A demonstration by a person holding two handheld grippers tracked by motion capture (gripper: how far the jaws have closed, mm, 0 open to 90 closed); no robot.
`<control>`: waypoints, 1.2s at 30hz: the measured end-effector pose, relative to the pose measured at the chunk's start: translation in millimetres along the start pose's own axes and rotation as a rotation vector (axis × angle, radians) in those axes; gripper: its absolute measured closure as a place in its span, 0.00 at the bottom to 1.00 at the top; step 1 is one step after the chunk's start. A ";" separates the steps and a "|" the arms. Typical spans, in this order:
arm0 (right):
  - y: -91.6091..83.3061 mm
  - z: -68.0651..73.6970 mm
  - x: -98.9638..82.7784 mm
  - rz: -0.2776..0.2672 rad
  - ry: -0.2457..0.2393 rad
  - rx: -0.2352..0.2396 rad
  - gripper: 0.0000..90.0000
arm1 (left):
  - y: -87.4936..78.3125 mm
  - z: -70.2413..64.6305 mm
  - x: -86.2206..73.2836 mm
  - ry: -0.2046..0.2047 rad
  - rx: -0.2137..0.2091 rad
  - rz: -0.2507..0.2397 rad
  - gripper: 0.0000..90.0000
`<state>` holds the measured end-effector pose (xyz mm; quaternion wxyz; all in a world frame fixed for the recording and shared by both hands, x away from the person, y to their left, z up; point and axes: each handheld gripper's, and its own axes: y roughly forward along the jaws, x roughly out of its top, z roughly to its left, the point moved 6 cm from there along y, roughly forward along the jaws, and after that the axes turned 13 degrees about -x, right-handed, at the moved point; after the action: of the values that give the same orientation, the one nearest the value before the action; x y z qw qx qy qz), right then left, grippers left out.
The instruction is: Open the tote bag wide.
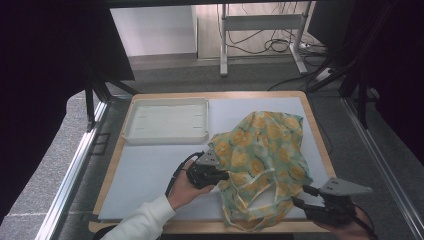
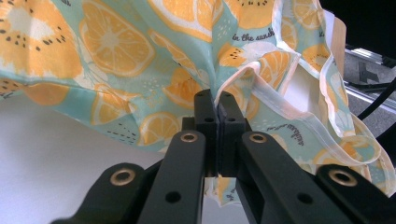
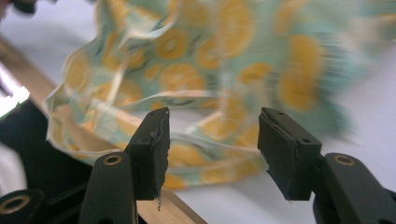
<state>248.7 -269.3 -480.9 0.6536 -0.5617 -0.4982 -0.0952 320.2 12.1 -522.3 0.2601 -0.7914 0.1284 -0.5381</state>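
**Right gripper stands off the near hem; cloth lies ahead of its open jaws**

Right gripper (image 1: 306, 199): in the right gripper view its jaws stand well apart with nothing between the pads. The pads touch no fabric. In the high view the gripper sits at the near right of the table, just beside the cloth's near edge, jaws pointing toward the cloth and to the left.

Left gripper (image 2: 216, 109): jaws fully together, pinching a fold of the orange-print cloth (image 1: 262, 160) at its left edge. In the left gripper view the fabric rises out of the pinch and drapes away to both sides, with a pale hem strip looping off to the right.

Governing relation: the cloth lies crumpled on the right half of the white mat (image 1: 150, 170), its long axis running from the far right corner toward the near edge of the table. The nearest free portion, a tangle of pale hem and tie strips (image 1: 250, 207), lies directly ahead of the right gripper's jaws, between the two grippers. The right gripper is the nearer free tool to that hem.

Judgement: the likely next move is a short advance of the right gripper into the near hem, then closing. Risk: catching a loose strip instead of the cloth body.

The white tray (image 1: 166, 120) stands at the far left, well apart from the cloth.
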 end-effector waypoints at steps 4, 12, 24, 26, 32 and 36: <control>24.6 10.9 3.4 0.060 -0.070 0.063 0.44 | -1.2 2.4 -1.0 -0.010 -0.002 -0.004 0.99; 56.7 25.5 2.7 0.172 -0.163 0.177 0.41 | -0.9 5.0 -3.1 -0.025 -0.003 -0.005 0.99; 58.2 26.4 -22.0 0.265 -0.261 0.181 0.56 | -1.6 7.2 -4.4 -0.036 0.003 -0.013 1.00; 60.2 26.3 -24.1 0.277 -0.285 0.177 0.68 | -3.1 8.2 -5.1 -0.031 0.003 -0.004 1.00; 58.5 21.1 -20.9 0.273 -0.233 0.192 0.96 | -4.5 9.0 -5.4 -0.039 0.004 -0.012 1.00; 52.6 18.7 -10.5 0.218 -0.200 0.183 0.98 | -6.7 8.6 -5.3 -0.039 0.007 -0.016 1.00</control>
<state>269.4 -239.9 -524.9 0.6554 -0.5574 -0.5035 0.0784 325.5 22.7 -525.2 0.2613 -0.8017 0.1151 -0.5251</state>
